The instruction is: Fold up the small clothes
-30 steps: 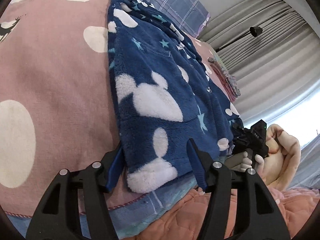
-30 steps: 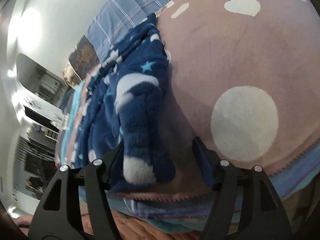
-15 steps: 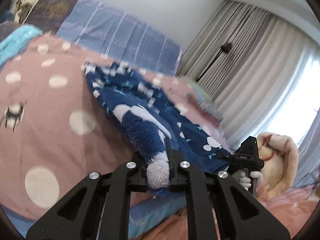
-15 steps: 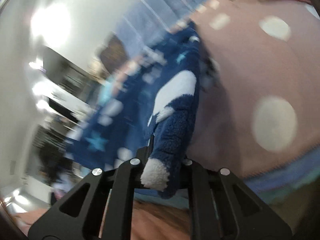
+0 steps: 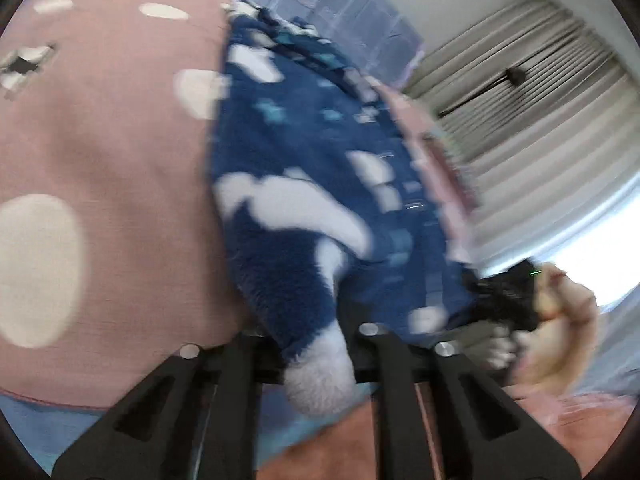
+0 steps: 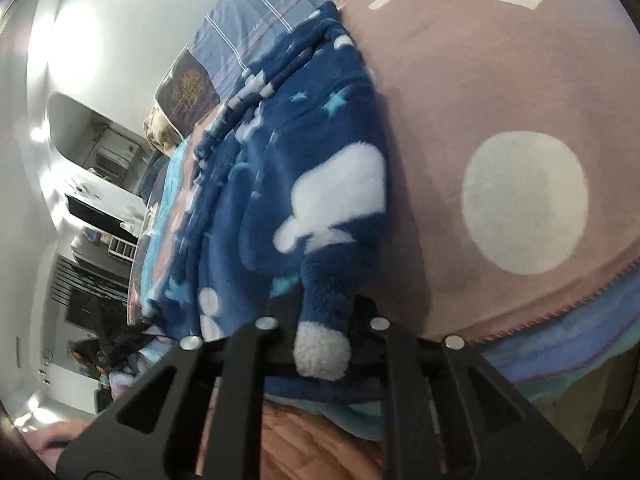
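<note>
A small navy fleece garment (image 5: 304, 184) with white shapes and pale blue stars lies on a pink spotted bed cover (image 5: 104, 152). My left gripper (image 5: 310, 336) is shut on its near hem, a white fluffy tuft poking out between the jaws. My right gripper (image 6: 324, 320) is shut on the opposite near corner of the garment (image 6: 320, 184), again with a white tuft showing. In the left wrist view the right gripper (image 5: 500, 300) and the hand holding it show at the right edge of the garment. The left wrist view is blurred.
The pink cover (image 6: 520, 120) spreads beyond the garment on both sides. A blue plaid quilt (image 6: 272, 4) lies at the head of the bed. Grey curtains (image 5: 532, 100) and a bright window stand to the right. An orange quilted cover (image 6: 320, 440) lies below the bed edge.
Both grippers closed on the garment's near corners and lifted them about half a second ago. Now both have dropped back low over the bed, still holding the corners.
</note>
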`<action>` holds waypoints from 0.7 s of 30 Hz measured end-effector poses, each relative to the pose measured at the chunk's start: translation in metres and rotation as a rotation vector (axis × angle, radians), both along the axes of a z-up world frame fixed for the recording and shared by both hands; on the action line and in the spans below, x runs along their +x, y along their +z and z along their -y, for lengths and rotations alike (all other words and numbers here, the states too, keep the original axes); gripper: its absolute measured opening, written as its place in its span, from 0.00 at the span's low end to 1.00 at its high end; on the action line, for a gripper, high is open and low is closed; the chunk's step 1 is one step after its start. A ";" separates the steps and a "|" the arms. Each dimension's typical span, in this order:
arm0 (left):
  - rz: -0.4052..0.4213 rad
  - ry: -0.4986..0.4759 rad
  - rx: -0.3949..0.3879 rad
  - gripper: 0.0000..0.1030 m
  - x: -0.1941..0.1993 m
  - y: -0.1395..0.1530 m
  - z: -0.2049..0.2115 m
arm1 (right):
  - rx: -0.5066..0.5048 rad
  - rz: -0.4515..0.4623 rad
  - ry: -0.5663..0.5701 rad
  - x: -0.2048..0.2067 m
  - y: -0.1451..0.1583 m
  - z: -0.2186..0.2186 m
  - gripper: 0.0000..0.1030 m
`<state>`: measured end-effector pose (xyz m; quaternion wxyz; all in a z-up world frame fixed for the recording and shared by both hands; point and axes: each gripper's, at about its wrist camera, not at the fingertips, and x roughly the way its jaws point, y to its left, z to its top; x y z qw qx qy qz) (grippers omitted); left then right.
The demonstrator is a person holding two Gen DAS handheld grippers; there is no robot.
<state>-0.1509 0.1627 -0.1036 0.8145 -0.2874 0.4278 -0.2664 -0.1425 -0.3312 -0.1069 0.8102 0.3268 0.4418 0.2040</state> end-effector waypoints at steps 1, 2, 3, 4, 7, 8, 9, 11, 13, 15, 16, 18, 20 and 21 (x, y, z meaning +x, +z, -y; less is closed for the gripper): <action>0.045 -0.008 -0.006 0.10 -0.003 0.012 0.002 | 0.063 0.035 -0.004 -0.001 0.007 0.005 0.12; 0.110 -0.015 -0.007 0.10 -0.008 0.032 0.005 | 0.121 0.079 -0.009 -0.006 0.020 0.010 0.12; 0.166 -0.022 -0.006 0.10 -0.013 0.051 0.008 | 0.173 0.145 -0.012 -0.011 0.038 0.016 0.12; 0.235 -0.028 0.000 0.10 -0.021 0.075 0.010 | 0.194 0.199 -0.010 -0.016 0.054 0.019 0.12; 0.379 -0.049 -0.017 0.10 -0.040 0.125 0.017 | 0.189 0.342 0.012 -0.033 0.099 0.019 0.11; 0.414 -0.064 -0.050 0.10 -0.047 0.136 0.019 | 0.191 0.370 0.021 -0.038 0.108 0.019 0.11; 0.438 -0.075 -0.058 0.10 -0.051 0.143 0.021 | 0.198 0.412 0.032 -0.045 0.119 0.018 0.11; 0.493 -0.086 0.005 0.10 -0.056 0.158 0.029 | 0.123 0.478 0.026 -0.056 0.138 0.014 0.12; 0.489 -0.074 0.043 0.11 -0.046 0.157 0.027 | 0.039 0.474 -0.002 -0.054 0.143 0.017 0.12; 0.464 -0.049 0.048 0.11 -0.026 0.152 0.025 | 0.037 0.433 -0.029 -0.039 0.135 0.022 0.12; 0.449 -0.030 0.049 0.11 -0.014 0.148 0.020 | 0.057 0.412 -0.041 -0.028 0.130 0.024 0.12; 0.436 -0.005 0.039 0.11 0.007 0.147 0.016 | 0.077 0.405 -0.056 -0.009 0.127 0.025 0.12; 0.436 0.011 0.037 0.11 0.028 0.149 0.011 | 0.080 0.412 -0.068 0.010 0.129 0.021 0.13; 0.442 0.017 0.047 0.11 0.037 0.153 0.008 | 0.083 0.419 -0.070 0.021 0.131 0.022 0.13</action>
